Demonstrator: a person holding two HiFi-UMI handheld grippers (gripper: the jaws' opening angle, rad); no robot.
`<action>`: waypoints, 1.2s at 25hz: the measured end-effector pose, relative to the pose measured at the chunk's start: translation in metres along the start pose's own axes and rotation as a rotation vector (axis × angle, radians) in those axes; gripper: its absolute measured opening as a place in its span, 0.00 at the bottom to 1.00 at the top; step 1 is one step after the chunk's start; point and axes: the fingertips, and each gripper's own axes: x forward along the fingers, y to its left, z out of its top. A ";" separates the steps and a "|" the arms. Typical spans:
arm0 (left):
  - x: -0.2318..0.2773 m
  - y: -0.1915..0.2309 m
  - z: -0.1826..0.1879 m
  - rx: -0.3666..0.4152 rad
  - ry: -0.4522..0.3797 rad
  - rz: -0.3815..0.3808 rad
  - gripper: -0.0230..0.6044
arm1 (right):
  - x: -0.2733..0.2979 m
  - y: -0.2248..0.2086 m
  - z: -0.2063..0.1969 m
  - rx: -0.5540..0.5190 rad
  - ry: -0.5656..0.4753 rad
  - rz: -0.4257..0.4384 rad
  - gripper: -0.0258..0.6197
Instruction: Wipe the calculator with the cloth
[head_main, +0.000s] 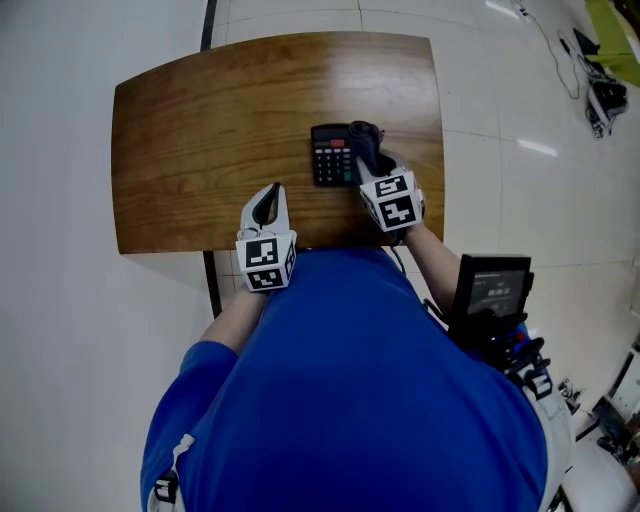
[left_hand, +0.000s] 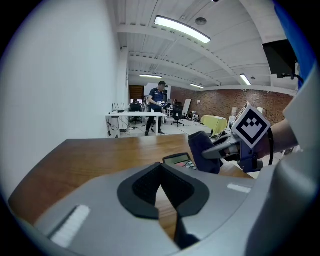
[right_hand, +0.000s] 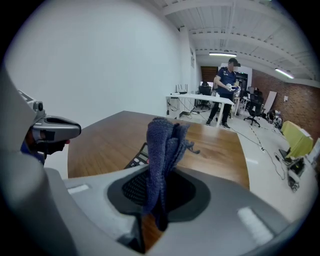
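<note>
Right gripper view: right claw (right_hand: 159, 197) pinches cloth (right_hand: 164, 145); head view sets it over calculator (head_main: 330, 158). Left claw (left_hand: 161, 192) pressed together at near edge of counter (head_main: 190, 150), open wood leftward.

This is a big open-plan office or lab workspace with a brick wall (left_hand: 220, 99) at the far end, strip lights (left_hand: 182, 29) on a white vaulted ceiling and a pale tiled floor (head_main: 60, 300). Further back, a person (left_hand: 159, 107) stands at a long white table (right_hand: 199, 98), with office chairs (right_hand: 255, 108) nearby.

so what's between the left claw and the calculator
Nothing: in the head view, only bare table lies between the left claw and the calculator.
</note>
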 end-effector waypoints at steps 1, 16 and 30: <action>-0.002 0.000 0.003 -0.003 0.003 0.015 0.04 | -0.001 -0.001 0.004 -0.008 -0.006 0.011 0.16; -0.014 -0.024 0.002 -0.009 -0.036 0.072 0.04 | -0.054 0.013 0.010 -0.052 -0.121 0.082 0.16; -0.079 -0.033 -0.010 0.072 -0.110 -0.068 0.04 | -0.143 0.079 -0.020 0.003 -0.221 -0.069 0.16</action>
